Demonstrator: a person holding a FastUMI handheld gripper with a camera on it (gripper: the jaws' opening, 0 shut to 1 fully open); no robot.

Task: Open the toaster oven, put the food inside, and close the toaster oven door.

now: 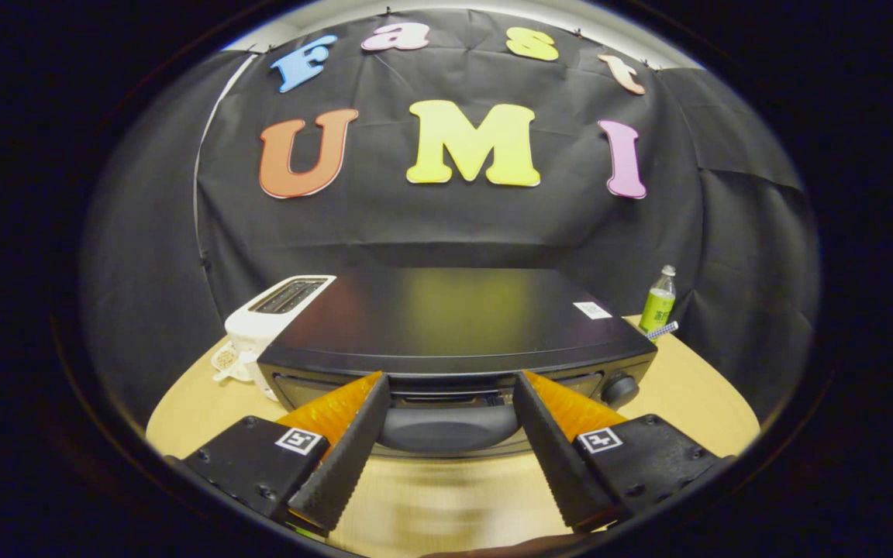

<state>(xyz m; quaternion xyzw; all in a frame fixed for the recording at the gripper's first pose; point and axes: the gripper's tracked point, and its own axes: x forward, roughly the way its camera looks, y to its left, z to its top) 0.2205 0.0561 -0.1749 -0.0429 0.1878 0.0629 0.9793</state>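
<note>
I have the tool (450,387) spread wide and holding nothing, its fingers flanking the handle (450,426) of the toaster oven (454,325), which sits on the worktop (694,395) just ahead; I judge this lines me up to pull the door open; it looks shut; a white toaster (272,318) stands left, a bottle (657,304) right; I cannot pick out the food.

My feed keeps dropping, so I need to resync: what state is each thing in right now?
toaster oven: door shut, its handle between the fingers.
hand-held gripper: open, fingers either side of the handle, not pressing on it.
white toaster: upright beside the oven, nothing sticking out of its slots.
green bottle: upright, capped, behind the oven's knob side.
</note>
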